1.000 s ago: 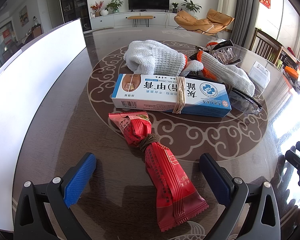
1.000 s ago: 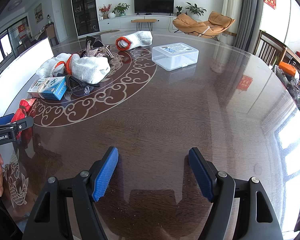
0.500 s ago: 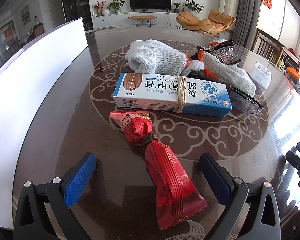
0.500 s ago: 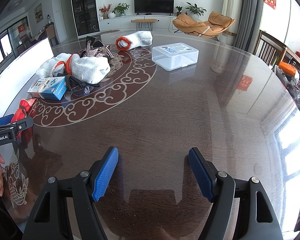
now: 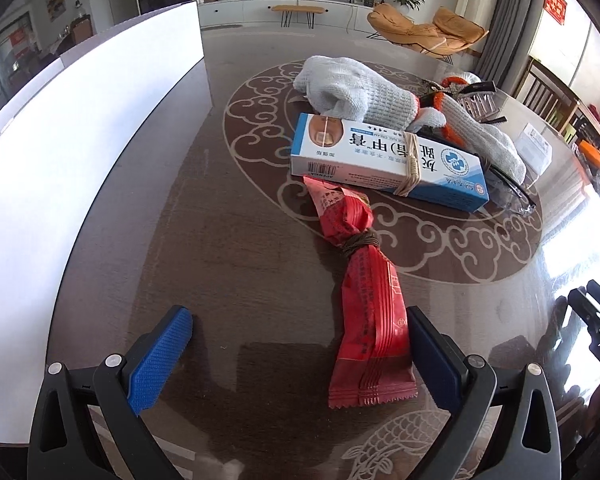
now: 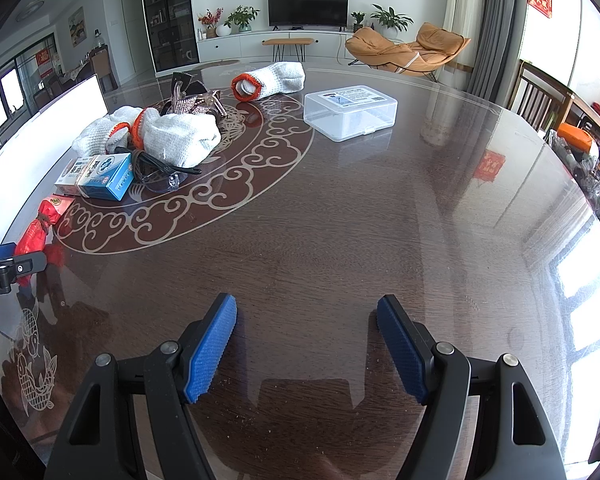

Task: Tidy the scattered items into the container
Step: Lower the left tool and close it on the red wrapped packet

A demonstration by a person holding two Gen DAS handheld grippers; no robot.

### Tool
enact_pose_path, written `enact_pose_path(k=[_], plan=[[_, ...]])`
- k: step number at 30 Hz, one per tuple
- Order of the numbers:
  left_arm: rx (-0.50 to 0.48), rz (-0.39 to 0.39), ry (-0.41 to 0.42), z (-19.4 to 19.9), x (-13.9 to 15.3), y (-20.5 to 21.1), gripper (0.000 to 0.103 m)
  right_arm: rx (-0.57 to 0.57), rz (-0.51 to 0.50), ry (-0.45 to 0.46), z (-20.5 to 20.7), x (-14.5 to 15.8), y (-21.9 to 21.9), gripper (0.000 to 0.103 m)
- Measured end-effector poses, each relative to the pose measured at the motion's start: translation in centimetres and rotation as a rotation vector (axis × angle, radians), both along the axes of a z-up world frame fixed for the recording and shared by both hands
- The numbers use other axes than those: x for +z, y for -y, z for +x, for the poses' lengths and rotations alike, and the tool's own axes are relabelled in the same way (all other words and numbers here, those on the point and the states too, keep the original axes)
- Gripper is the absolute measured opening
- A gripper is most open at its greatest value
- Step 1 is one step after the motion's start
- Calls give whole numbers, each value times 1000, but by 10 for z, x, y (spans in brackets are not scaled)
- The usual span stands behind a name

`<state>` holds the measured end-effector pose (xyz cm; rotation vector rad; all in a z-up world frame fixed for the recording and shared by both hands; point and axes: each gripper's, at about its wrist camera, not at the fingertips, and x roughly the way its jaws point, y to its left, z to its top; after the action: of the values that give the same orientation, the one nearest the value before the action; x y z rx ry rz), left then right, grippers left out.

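Crinkled, the red snack packet (image 5: pixel 366 308) is cinched with brown cord.

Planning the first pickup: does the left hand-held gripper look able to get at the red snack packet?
Probably yes: the left hand-held gripper is open, the red snack packet lies partly between its fingers, nothing on top.

bare table (image 6: pixel 340 240), clutter heap (image 6: pixel 160 140) left

Black tongs (image 5: pixel 296 354), ribbed blue pads (image 5: pixel 160 360)
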<state>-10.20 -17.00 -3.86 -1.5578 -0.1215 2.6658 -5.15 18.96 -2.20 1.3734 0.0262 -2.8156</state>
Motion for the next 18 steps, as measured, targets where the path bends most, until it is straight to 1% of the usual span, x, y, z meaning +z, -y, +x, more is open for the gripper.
enact_pose_path(k=[1, 2, 3, 4, 6, 8, 10, 13, 14, 15, 16, 17, 18], plan=[[5, 37, 3, -1, 2, 5, 103, 0, 0, 0, 0, 0, 0, 74], [14, 56, 12, -4, 3, 6, 103, 0, 0, 0, 0, 0, 0, 74], [24, 57, 24, -8, 4, 5, 103, 0, 0, 0, 0, 0, 0, 74], [27, 46, 33, -13, 4, 1, 103, 0, 0, 0, 0, 0, 0, 74], [3, 16, 25, -23, 7, -12, 103, 0, 0, 0, 0, 0, 0, 74], [-21, -38, 31, -31, 4, -26, 103, 0, 0, 1, 0, 0, 0, 74], [-36, -103, 62, -38, -2, -38, 103, 0, 0, 1, 0, 0, 0, 74], [-40, -119, 46, -37, -1, -44, 102, 0, 0, 1, 0, 0, 0, 74], [-45, -82, 29, -34, 1, -41, 83, 0, 0, 1, 0, 0, 0, 74], [-39, -92, 0, -31, 6, -40, 66, 0, 0, 1, 0, 0, 0, 74], [-52, -84, -13, -29, 9, -38, 22, 0, 0, 1, 0, 0, 0, 74], [-56, -72, -5, -30, 10, -34, 18, 0, 0, 1, 0, 0, 0, 74], [-51, -37, 3, -29, 10, -28, 18, 0, -1, 1, 0, 0, 0, 74]])
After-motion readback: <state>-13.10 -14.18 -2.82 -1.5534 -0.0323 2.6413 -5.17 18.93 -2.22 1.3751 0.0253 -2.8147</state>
